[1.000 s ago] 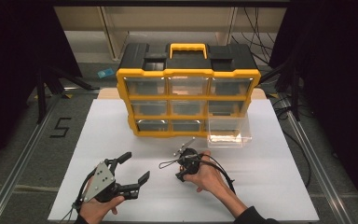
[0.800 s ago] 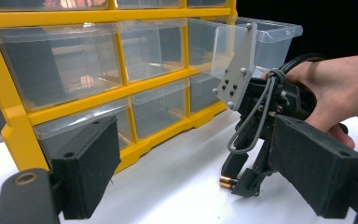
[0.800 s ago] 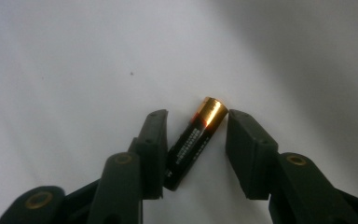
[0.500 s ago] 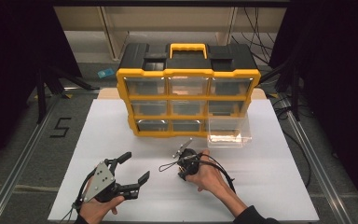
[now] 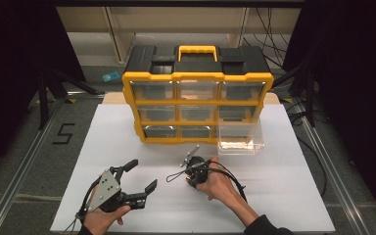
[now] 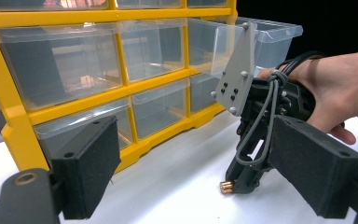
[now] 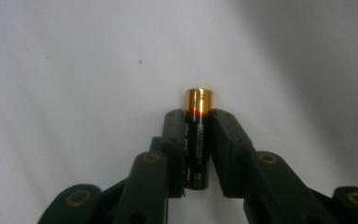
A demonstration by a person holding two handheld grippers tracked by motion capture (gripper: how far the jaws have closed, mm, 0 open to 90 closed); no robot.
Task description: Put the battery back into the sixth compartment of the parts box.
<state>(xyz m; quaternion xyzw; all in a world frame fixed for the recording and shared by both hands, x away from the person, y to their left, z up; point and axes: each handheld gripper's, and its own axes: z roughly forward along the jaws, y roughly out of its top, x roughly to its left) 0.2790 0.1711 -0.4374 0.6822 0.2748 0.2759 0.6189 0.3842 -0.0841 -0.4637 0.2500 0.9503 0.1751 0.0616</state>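
Note:
A black battery [image 7: 198, 140] with a copper-coloured end lies on the white board. My right gripper [image 7: 197, 116] points down at the board, and its jaws have just been closing. They are now shut on the battery, one pad on each side. In the left gripper view the right gripper [image 6: 242, 184] stands on the board with the battery's copper end [image 6: 226, 187] at its tips. In the high view the right gripper [image 5: 192, 182] is at centre front. My left gripper [image 5: 142, 175] is held open with nothing between its jaws, to the left of it, and faces the cabinet [image 6: 200, 172].
A yellow and black drawer cabinet [image 5: 198, 105] with clear drawers stands at the back of the white board [image 5: 127, 142]. One clear drawer [image 5: 240, 137] at its lower right is pulled out. Dark stands and cables flank the table.

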